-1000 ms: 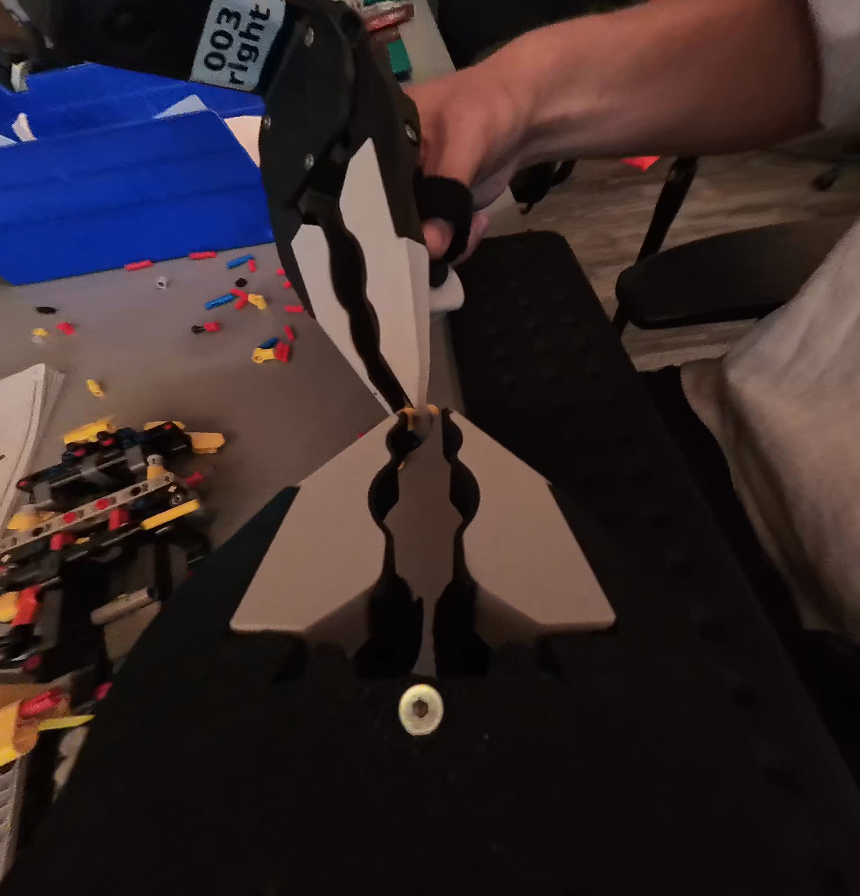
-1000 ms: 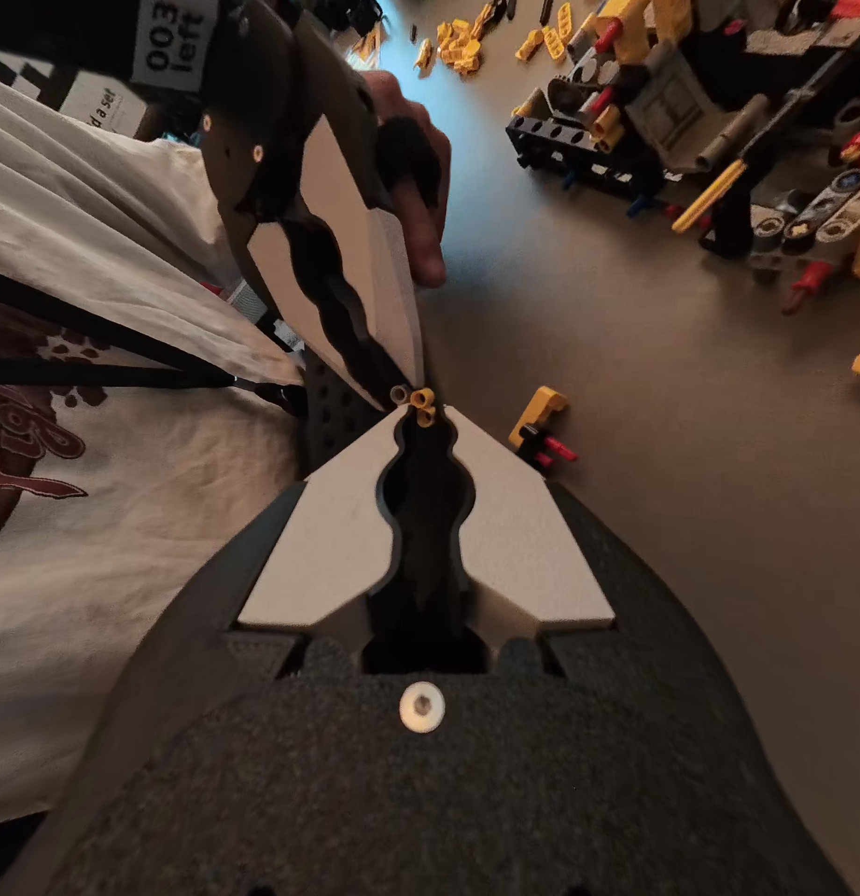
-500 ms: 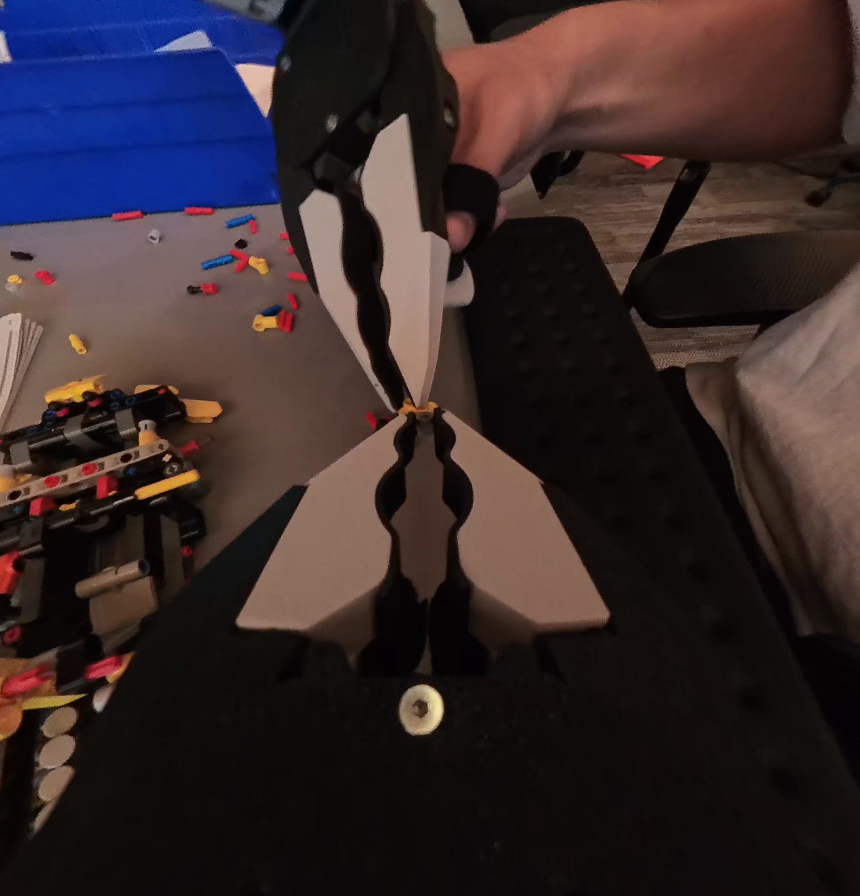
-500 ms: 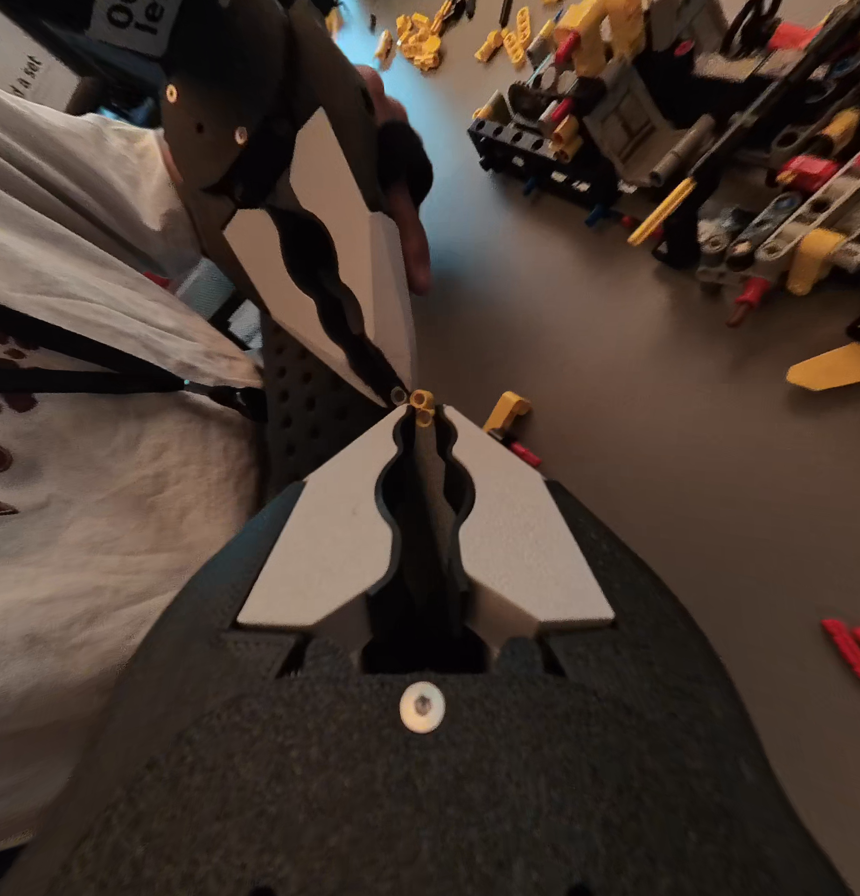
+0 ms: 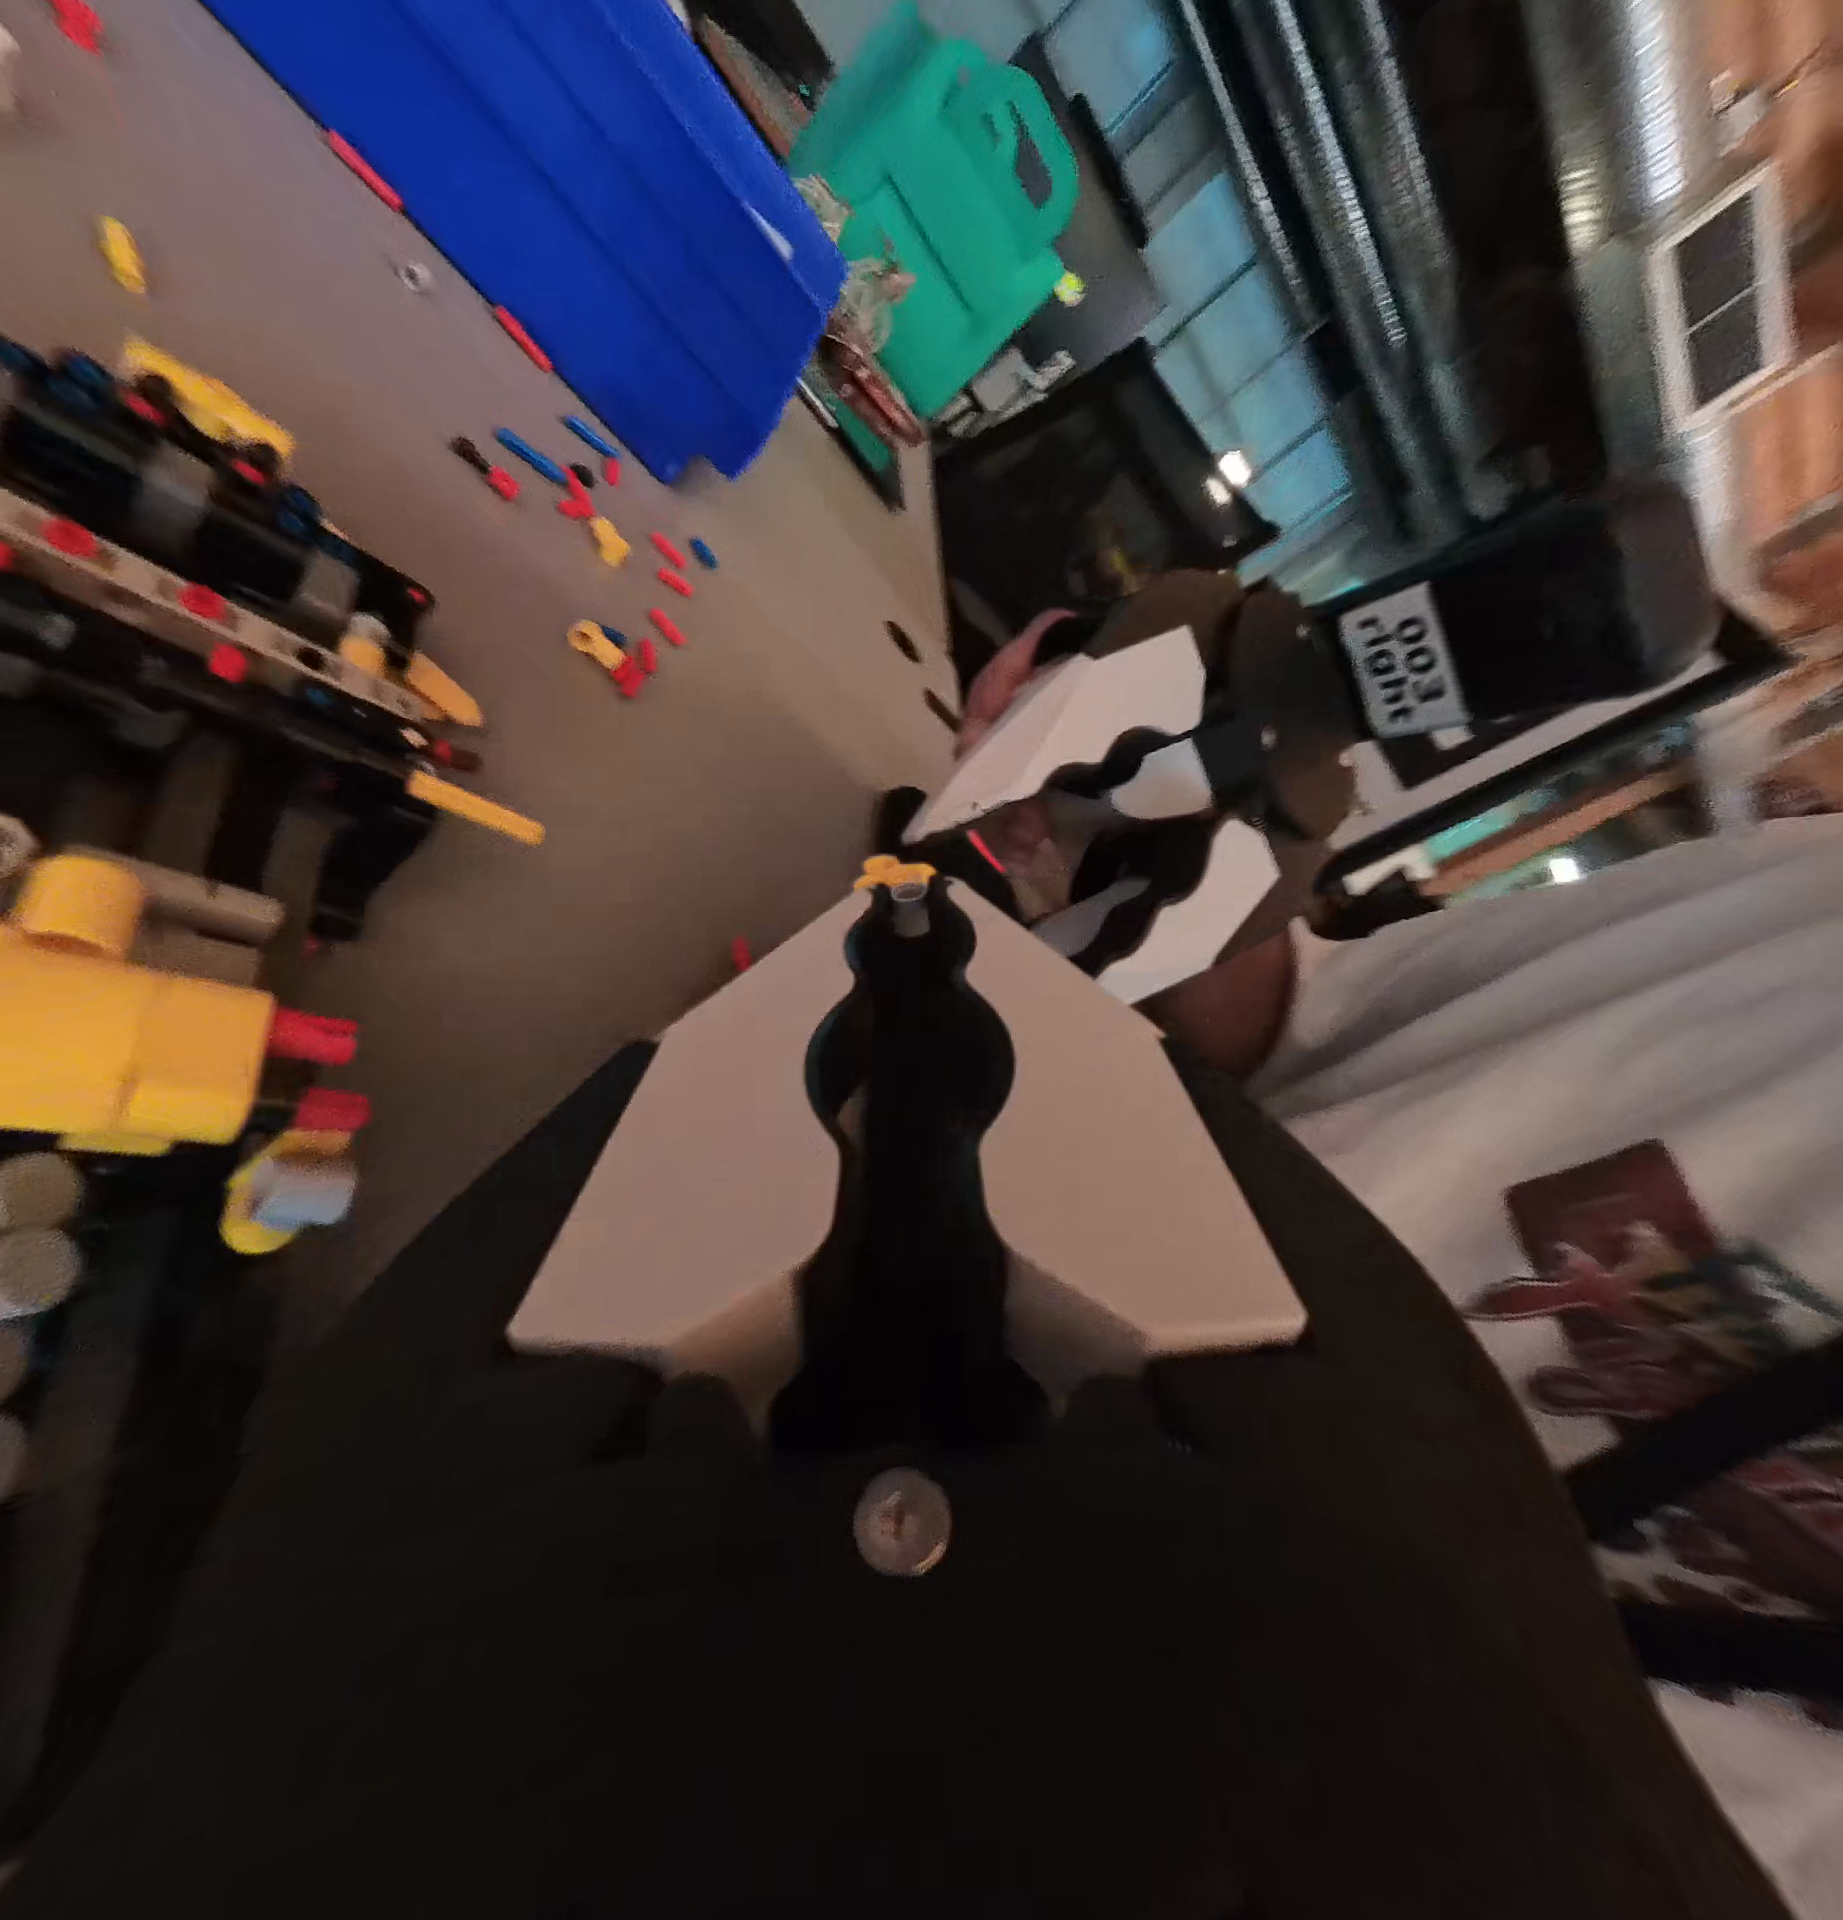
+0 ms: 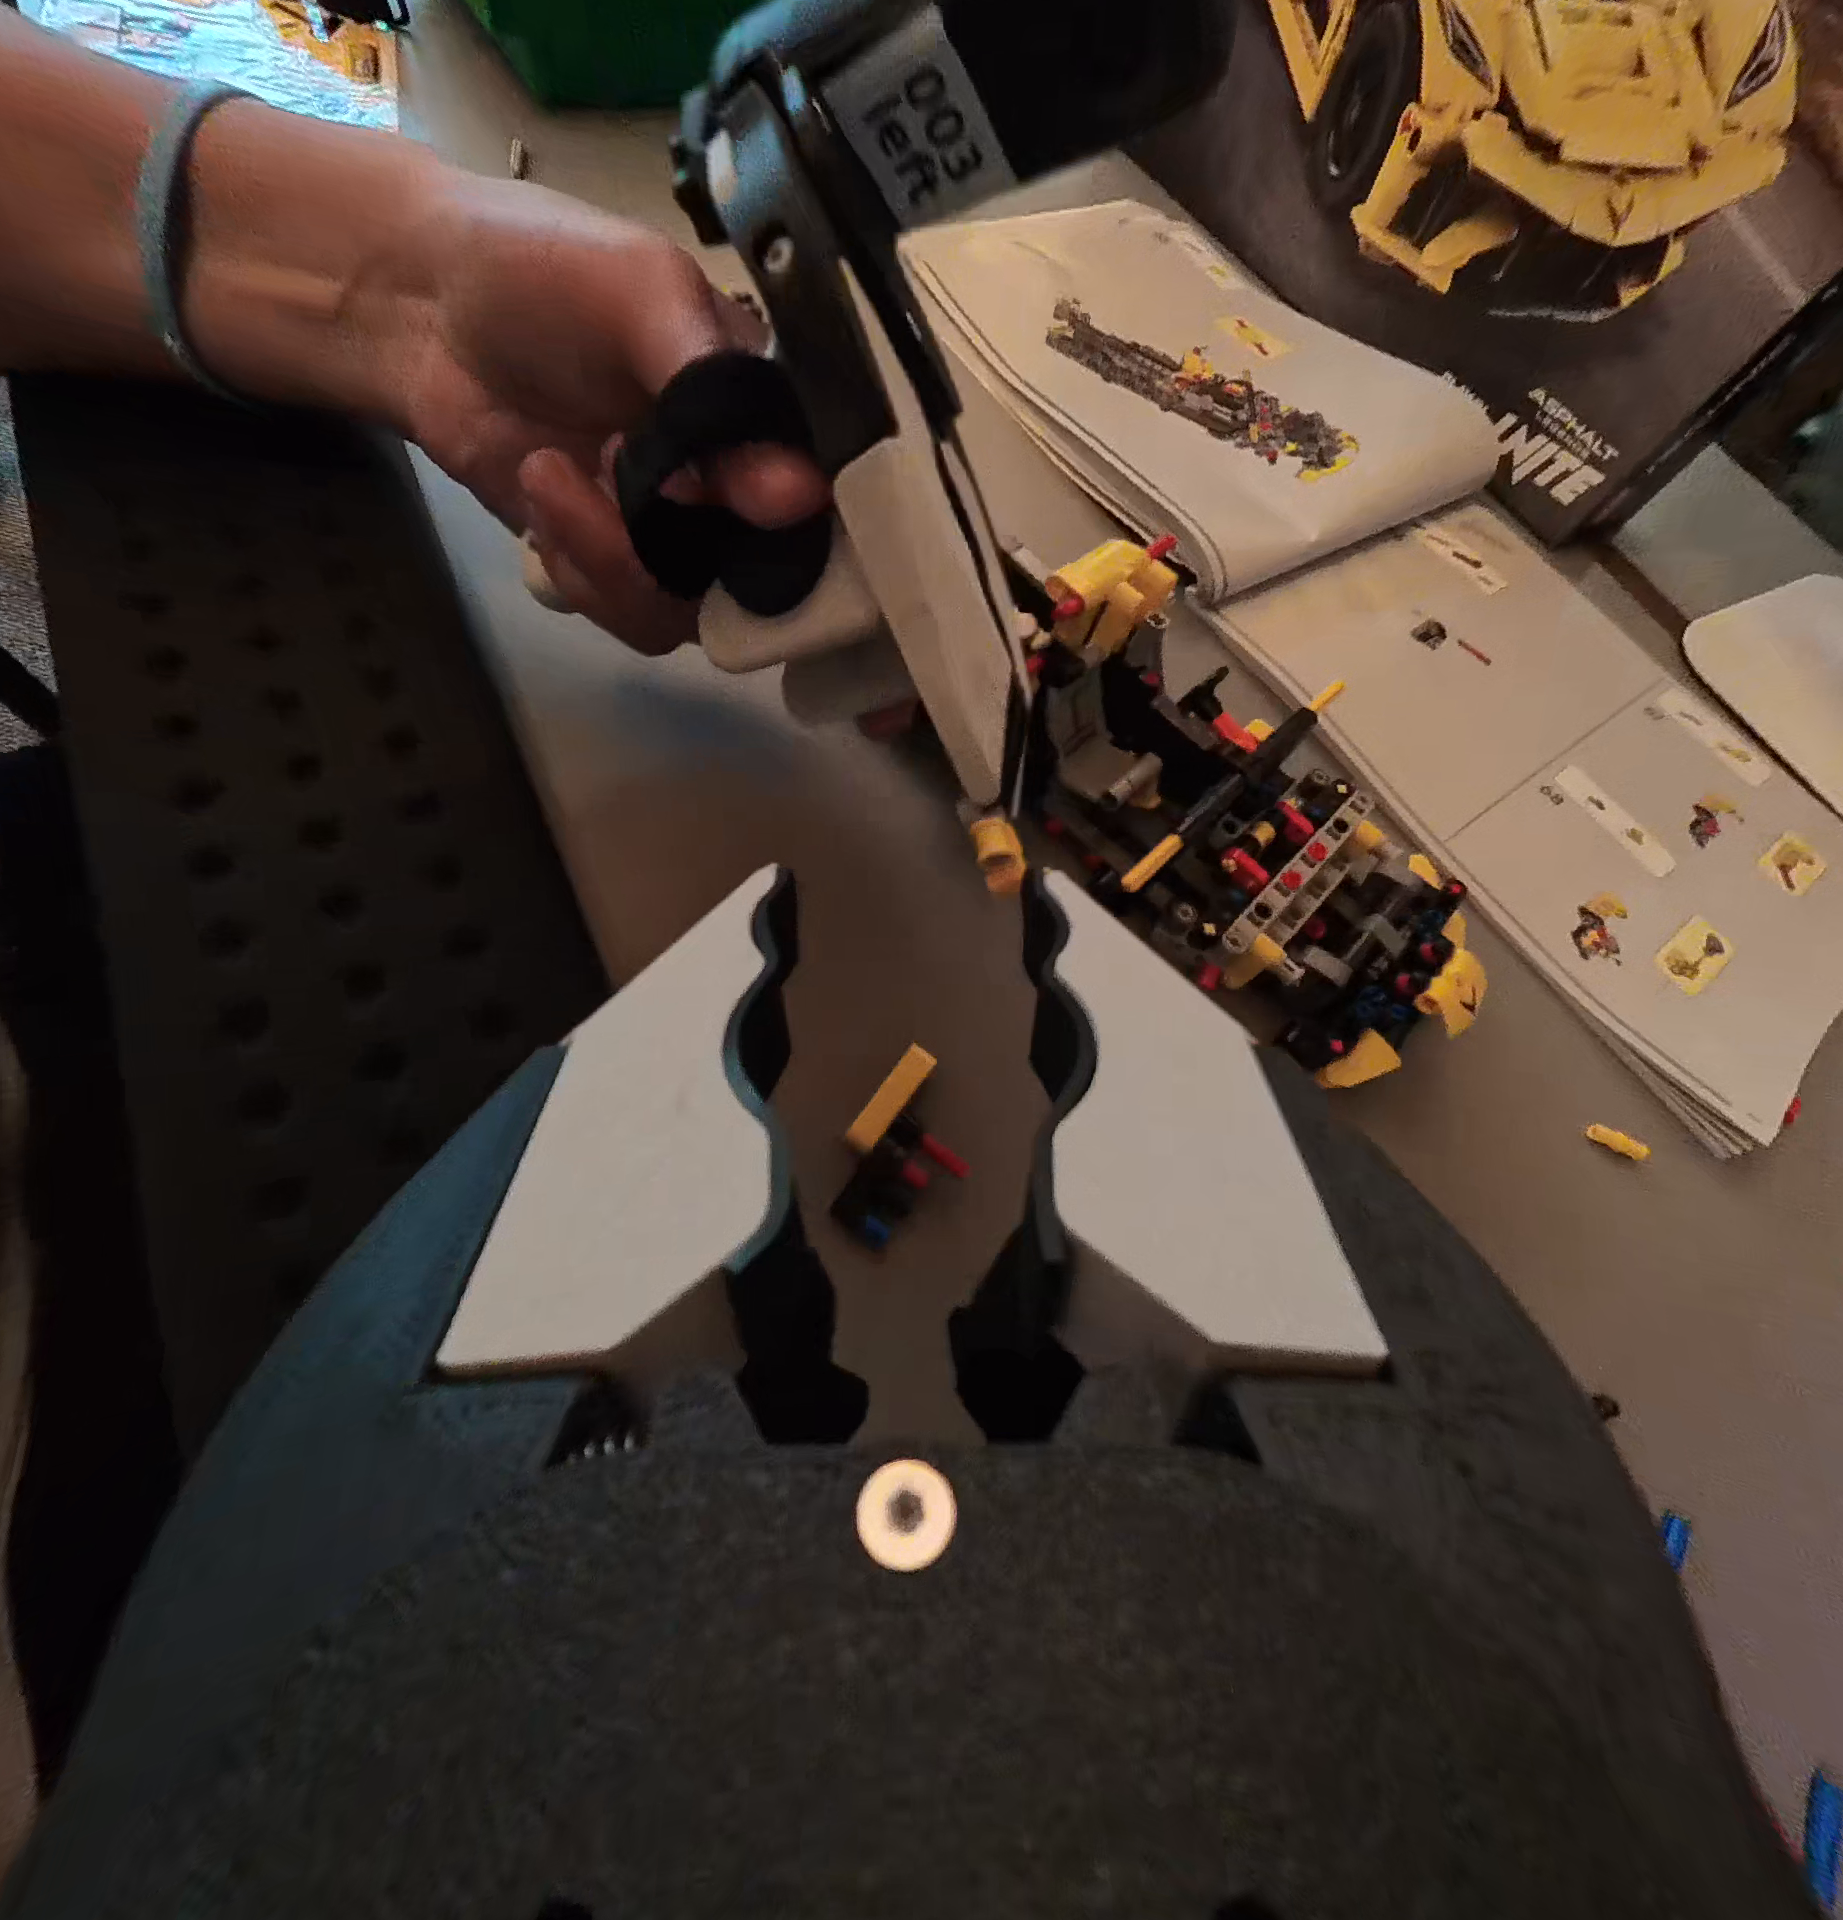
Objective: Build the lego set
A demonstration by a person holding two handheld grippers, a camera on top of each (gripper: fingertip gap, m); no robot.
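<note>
My left gripper (image 5: 899, 902) is shut on a small yellow connector (image 5: 893, 871) with a grey pin, held in the air above the table edge. In the right wrist view the left gripper (image 6: 1003, 816) comes down from the top with that yellow connector (image 6: 997, 847) at its tip. My right gripper (image 6: 906, 883) is open and empty, just below the connector; it also shows in the left wrist view (image 5: 990, 873). A small yellow and black sub-assembly (image 6: 891, 1153) with red and blue pins lies on the table between the right fingers. The partly built car chassis (image 6: 1270, 873) (image 5: 169, 582) stands beyond.
Open instruction booklets (image 6: 1416, 675) and the set's box (image 6: 1519, 208) lie behind the chassis. A blue bin (image 5: 584, 208) and scattered small red, blue and yellow pieces (image 5: 626, 582) are on the grey table (image 6: 1312, 1299). A black chair (image 6: 273, 831) is at the left.
My right gripper has opened and let go of the yellow connector, which stays in the left gripper. Both grippers have swung round, and the right one has pulled back a little.
</note>
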